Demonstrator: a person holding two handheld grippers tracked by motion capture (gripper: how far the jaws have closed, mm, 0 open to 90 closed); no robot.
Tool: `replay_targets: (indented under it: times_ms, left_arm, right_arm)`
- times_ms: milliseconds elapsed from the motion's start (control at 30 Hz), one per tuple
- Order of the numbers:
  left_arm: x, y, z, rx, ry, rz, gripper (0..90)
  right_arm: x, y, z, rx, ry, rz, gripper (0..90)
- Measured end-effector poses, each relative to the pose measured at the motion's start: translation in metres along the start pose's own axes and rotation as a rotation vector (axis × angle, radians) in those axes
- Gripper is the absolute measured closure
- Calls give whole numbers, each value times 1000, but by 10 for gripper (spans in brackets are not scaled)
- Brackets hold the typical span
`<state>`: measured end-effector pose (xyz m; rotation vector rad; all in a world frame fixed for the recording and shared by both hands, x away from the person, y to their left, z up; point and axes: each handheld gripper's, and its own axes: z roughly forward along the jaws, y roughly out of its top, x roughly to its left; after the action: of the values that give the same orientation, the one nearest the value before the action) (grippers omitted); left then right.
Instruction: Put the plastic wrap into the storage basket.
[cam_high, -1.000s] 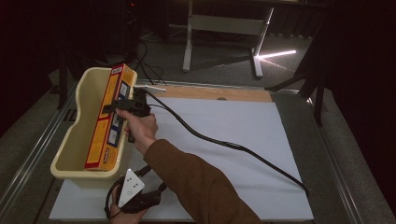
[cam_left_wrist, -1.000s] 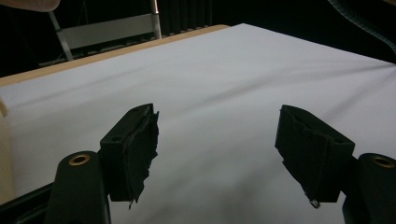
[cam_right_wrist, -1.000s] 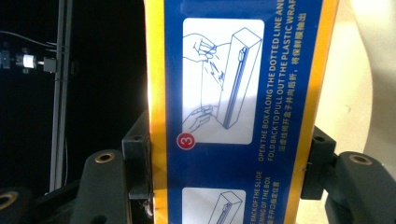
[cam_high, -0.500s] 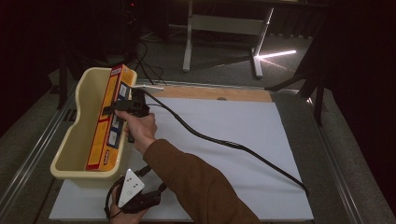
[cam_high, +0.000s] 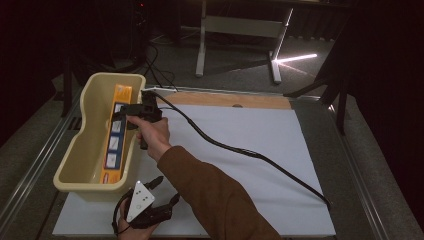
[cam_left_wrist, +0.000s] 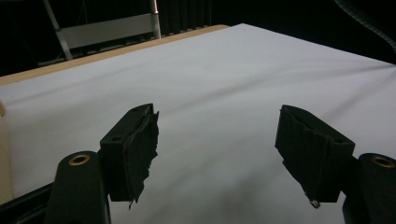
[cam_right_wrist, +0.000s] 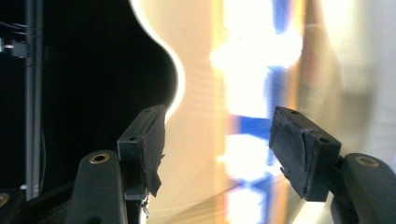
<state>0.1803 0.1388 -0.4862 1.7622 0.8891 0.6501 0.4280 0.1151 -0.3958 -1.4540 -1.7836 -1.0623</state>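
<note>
A cream plastic tub (cam_high: 75, 145) stands at the table's left side. An orange box (cam_high: 116, 135) with blue and white panels lies lengthwise inside it, against the right wall. My right gripper (cam_high: 121, 114) hovers over the tub's right rim, open, just above the box. In the right gripper view the gripper (cam_right_wrist: 217, 126) holds nothing, and the blurred box (cam_right_wrist: 252, 93) and tub (cam_right_wrist: 196, 56) lie beyond it. My left gripper (cam_high: 167, 190) rests open near the front edge, below the tub; in the left gripper view it (cam_left_wrist: 217, 126) is over bare white sheet.
A white sheet (cam_high: 260, 150) covers the table, with a wooden strip (cam_high: 225, 100) along its far edge. The right gripper's black cable (cam_high: 240, 150) trails across the sheet to the right. Metal rails run along both table sides. A table frame (cam_high: 240, 25) stands behind.
The box, held tilted at the tub's right rim before, now lies lower inside the tub. My right gripper has let go of it. The left gripper has not moved.
</note>
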Motion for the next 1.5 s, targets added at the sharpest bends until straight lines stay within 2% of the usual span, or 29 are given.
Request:
replay_targets:
  times_ms: [67, 133, 200, 233, 267, 333, 400, 500, 533, 567, 600, 700, 733, 767, 800, 833, 900, 933, 967, 1000, 1033, 1067, 1100, 1133, 1167, 1367, 1433, 1500]
  left_arm:
    - [0, 0, 0, 3, -2, 2, 293]
    - [0, 0, 0, 4, -2, 3, 293]
    - [-1, 0, 0, 3, 0, 5, 293]
    - [-1, 0, 0, 3, 0, 5, 293]
    - [0, 0, 0, 4, 0, 4, 293]
    - [0, 0, 1, 3, 1, 0, 293]
    - [0, 0, 1, 3, 4, 2, 292]
    - [0, 0, 1, 3, 5, 0, 292]
    - [0, 0, 1, 3, 5, 0, 292]
    - [0, -1, 0, 3, 6, 2, 292]
    - [0, -1, 0, 4, 6, 2, 292]
    - [0, 0, 1, 3, 7, 4, 292]
    - [0, 0, 1, 3, 7, 4, 292]
    - [0, 0, 1, 4, 8, 5, 292]
    - [0, 0, 1, 4, 8, 5, 292]
    - [0, 0, 1, 4, 9, 5, 292]
    - [0, 0, 1, 6, 10, 5, 292]
    - [0, 0, 1, 5, 10, 4, 292]
    - [-1, 0, 2, 6, 9, 6, 292]
    - [-1, 0, 2, 7, 8, 8, 292]
    - [-1, 0, 2, 7, 8, 8, 292]
    - [-1, 0, 2, 9, 8, 12, 292]
    - [-1, 0, 2, 9, 8, 12, 292]
    - [-1, 0, 2, 11, 8, 13, 292]
    - [-2, 0, 3, 12, 7, 13, 292]
    - [-1, 0, 4, 19, 13, 12, 292]
    - [0, 0, 4, 18, 14, 9, 292]
    - [0, 0, 4, 20, 17, 8, 292]
  right_arm:
    - [5, 1, -6, -4, 4, -21, 363]
    - [6, 1, -9, -2, -1, -23, 366]
    - [6, 3, -15, 4, -33, -62, 382]
    - [6, 3, -15, 4, -33, -62, 382]
    - [5, 4, -18, 23, -51, -95, 395]
    - [4, 3, -21, 42, -74, -132, 400]
    - [5, 3, -25, 36, -106, -183, 403]
    - [5, 3, -32, 38, -124, -245, 410]
    - [5, 3, -32, 38, -124, -245, 410]
    - [5, 2, -34, 35, -140, -274, 415]
    - [5, 0, -39, 39, -164, -356, 423]
    - [5, -6, -45, 34, -255, -487, 436]
    - [5, -6, -45, 34, -255, -487, 436]
    - [4, -12, -50, 29, -331, -579, 437]
    - [4, -12, -50, 29, -331, -579, 437]
    - [4, -17, -57, 35, -383, -652, 436]
    - [3, -24, -64, 32, -439, -726, 428]
    - [3, -24, -64, 32, -439, -726, 428]
    - [2, -32, -71, 32, -480, -804, 413]
    - [1, -36, -75, 33, -503, -840, 406]
    - [1, -36, -75, 33, -503, -840, 406]
    - [-2, -44, -82, 22, -544, -915, 391]
    - [-5, -47, -86, 16, -560, -936, 389]
    - [-5, -47, -86, 16, -560, -936, 389]
    - [-11, -52, -95, 1, -574, -953, 383]
    - [-35, -64, -117, -33, -624, -1008, 343]
    - [-39, -66, -120, -32, -629, -1012, 339]
    - [-56, -71, -131, -42, -633, -992, 335]
